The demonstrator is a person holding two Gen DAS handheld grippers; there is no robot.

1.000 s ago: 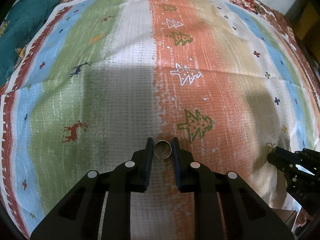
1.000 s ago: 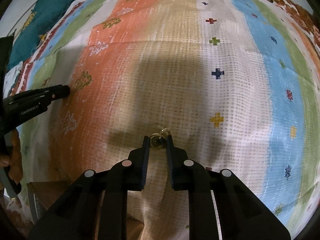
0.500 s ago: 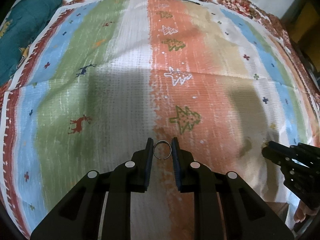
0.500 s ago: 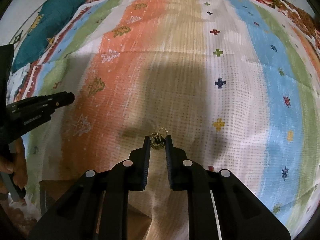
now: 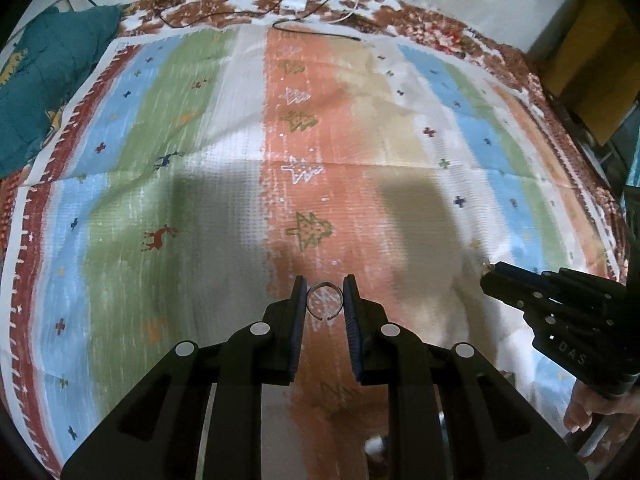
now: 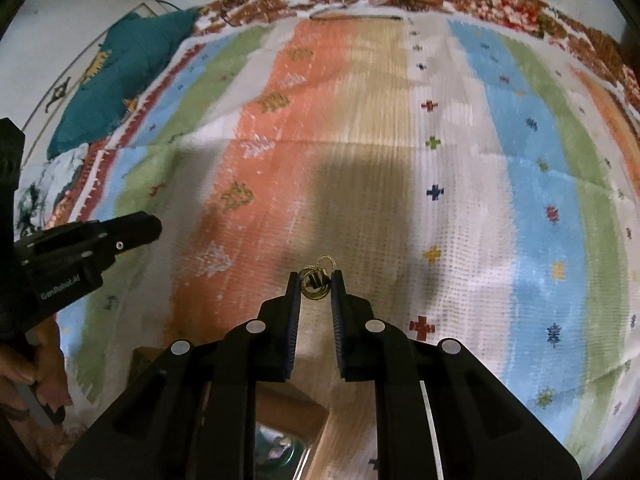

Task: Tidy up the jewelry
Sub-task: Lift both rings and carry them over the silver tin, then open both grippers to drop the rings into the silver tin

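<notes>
Left gripper [image 5: 324, 295] nipped tight on a thin open silver ring [image 5: 324, 301], right gripper [image 6: 315, 283] clamping tangled gold earrings [image 6: 316, 280], loop poking out at 12 o'clock

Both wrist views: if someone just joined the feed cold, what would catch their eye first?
Probably the jewelry pinched at the fingertips: the left gripper holds a thin silver ring between its pads, and the right gripper clamps a small cluster of gold rings. Behind both spreads the bright striped blanket with tree and reindeer motifs, with a teal cushion at its far left corner.
</notes>
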